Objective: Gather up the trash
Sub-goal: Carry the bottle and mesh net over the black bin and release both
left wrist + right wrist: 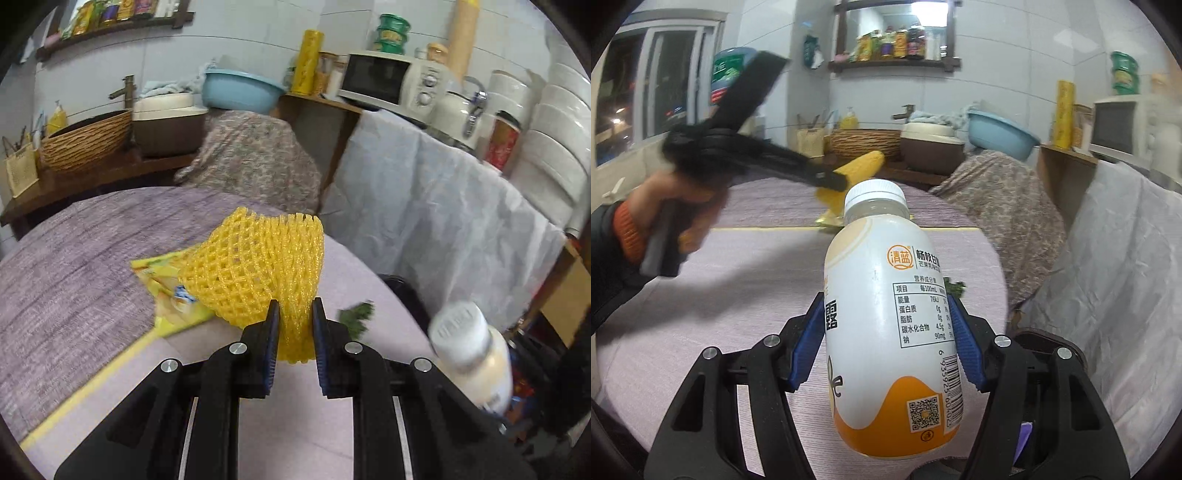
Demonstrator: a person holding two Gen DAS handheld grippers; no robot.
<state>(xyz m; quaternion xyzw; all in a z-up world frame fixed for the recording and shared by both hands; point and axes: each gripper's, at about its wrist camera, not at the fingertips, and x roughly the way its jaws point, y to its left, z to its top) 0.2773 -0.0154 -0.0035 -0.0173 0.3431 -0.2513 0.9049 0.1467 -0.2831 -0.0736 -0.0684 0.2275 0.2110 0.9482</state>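
Kitchen table (74, 280), left claw (294, 314) clenching yellow foam net (258, 266), right claw (888, 325) gripping seemingly empty bottle (890, 332)

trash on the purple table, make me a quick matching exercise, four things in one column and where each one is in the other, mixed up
Things:
1. yellow foam net
2. white bottle
3. yellow snack wrapper
4. green leafy scrap

Places:
A. flat on the table, partly behind the net
B. pinched in the left tongs
C. loose on the table near its right edge
D. clamped in the right tongs

Pairs: 1-B, 2-D, 3-A, 4-C
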